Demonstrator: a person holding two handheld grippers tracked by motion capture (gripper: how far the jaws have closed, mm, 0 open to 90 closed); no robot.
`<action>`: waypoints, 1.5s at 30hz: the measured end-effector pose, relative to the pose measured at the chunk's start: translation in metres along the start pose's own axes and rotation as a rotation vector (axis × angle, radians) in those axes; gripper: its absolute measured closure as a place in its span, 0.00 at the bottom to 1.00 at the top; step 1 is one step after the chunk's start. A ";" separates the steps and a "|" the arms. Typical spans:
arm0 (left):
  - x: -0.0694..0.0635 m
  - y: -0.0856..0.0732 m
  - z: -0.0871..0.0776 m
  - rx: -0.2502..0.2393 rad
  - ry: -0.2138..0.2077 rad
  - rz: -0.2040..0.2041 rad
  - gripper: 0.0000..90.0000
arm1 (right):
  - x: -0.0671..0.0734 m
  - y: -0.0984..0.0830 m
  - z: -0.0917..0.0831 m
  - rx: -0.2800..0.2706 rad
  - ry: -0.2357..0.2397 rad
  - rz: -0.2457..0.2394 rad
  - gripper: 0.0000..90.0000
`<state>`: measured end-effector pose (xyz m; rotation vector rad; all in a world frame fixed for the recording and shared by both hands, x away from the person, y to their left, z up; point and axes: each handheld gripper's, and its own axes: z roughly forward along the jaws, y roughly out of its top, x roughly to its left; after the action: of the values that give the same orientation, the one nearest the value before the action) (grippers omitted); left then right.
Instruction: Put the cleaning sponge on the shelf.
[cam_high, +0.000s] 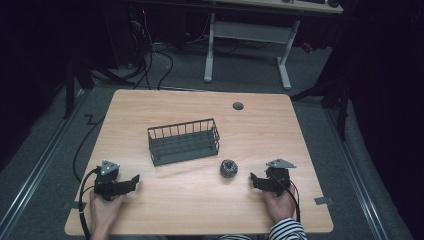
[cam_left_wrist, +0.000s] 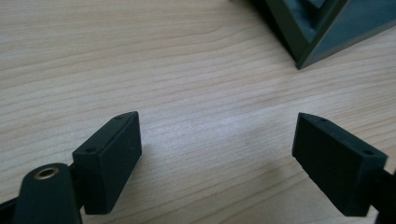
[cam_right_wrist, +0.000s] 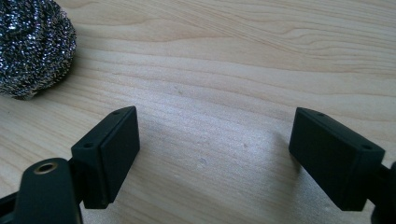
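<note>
— Basket (cam_high: 183, 141) first: how much of it can you make out?

— From the high view, all of it: 1 dark wire basket near the middle of the wooden table (cam_high: 200, 107), with what looks like nothing inside, though the floor of it is dim. In the left gripper view just 1 corner of it (cam_left_wrist: 317, 32) comes in at the far right, cut off by the picture's edge.

— And the scourer?

— 1 steel-wool scourer (cam_high: 228, 168), a small shiny ball on the table, to the near right of the basket and apart from it. In the right gripper view it (cam_right_wrist: 32, 46) sits at the far left, partly cut off by the edge.

— Grippers?

— 2. The left gripper (cam_high: 134, 179) rests at the near left of the table, jaws spread wide with bare wood between them (cam_left_wrist: 217, 158). The right gripper (cam_high: 254, 178) rests at the near right, just beside the scourer but not touching it, jaws likewise spread wide and holding nothing (cam_right_wrist: 215, 154).

— Anything else hard to read?

— 2 hands at the near edge, the forearms cut off; a striped sleeve (cam_high: 287, 230) shows on the right. 1 small dark round cap (cam_high: 238, 106) lies far on the table. Beyond the table the room is too dark to tell.
</note>
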<state>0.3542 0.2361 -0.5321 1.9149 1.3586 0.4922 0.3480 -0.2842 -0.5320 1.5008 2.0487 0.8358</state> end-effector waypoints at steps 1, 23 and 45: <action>0.000 0.000 0.000 0.000 0.000 0.000 0.18 | 0.000 0.000 0.000 0.000 0.000 0.000 0.18; -0.028 0.049 -0.033 -0.096 -0.175 0.034 0.18 | 0.001 0.000 0.000 -0.002 0.007 -0.011 0.19; -0.035 0.109 -0.013 -0.059 -0.171 0.022 0.23 | 0.002 0.000 0.000 -0.004 0.017 -0.022 0.20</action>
<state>0.4025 0.1884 -0.4393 1.8803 1.2014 0.3662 0.3472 -0.2821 -0.5319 1.4710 2.0713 0.8462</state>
